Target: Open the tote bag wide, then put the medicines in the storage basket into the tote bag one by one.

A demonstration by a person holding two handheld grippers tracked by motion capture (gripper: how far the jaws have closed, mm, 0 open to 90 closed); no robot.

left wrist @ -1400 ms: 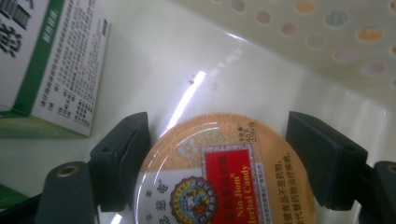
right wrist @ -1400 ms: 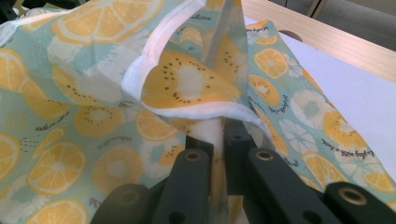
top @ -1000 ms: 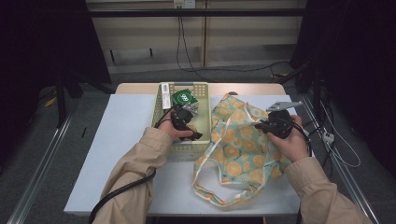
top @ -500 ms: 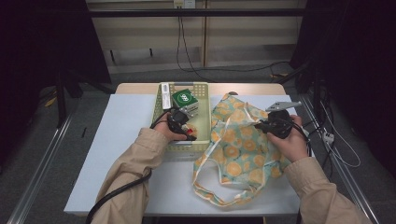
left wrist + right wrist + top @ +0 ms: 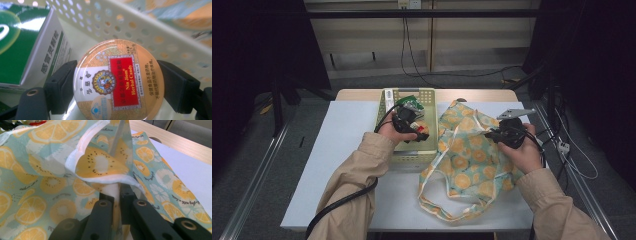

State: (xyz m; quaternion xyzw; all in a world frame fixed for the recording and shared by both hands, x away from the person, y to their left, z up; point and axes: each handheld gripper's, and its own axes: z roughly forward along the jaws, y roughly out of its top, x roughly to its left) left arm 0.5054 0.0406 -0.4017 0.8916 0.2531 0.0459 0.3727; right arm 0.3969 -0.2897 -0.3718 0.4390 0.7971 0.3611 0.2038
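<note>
A round gold tin of herbal candy with a red label (image 5: 120, 75) sits between the black pads (image 5: 62, 85) of my left gripper (image 5: 117, 86). The jaws have just been closing and now press on its rim. In the high view that gripper (image 5: 417, 131) hangs over the pale yellow perforated basket (image 5: 409, 152), with the tin (image 5: 422, 134) showing as a red patch. My right gripper (image 5: 117, 192) is shut on a folded white-trimmed edge of the citrus-print cloth bag (image 5: 50, 170). It holds that edge up at the bag's (image 5: 467, 155) right side (image 5: 493, 134).
A green and white medicine box (image 5: 22, 42) lies in the basket beside the tin, at the basket's far end (image 5: 408, 102). The basket wall (image 5: 150, 35) stands close behind the tin. The bag's handles trail toward the white table's front edge (image 5: 447, 212).
My left hand has risen a little inside the basket, carrying the candy tin. The right hand and the bag have stayed put.
</note>
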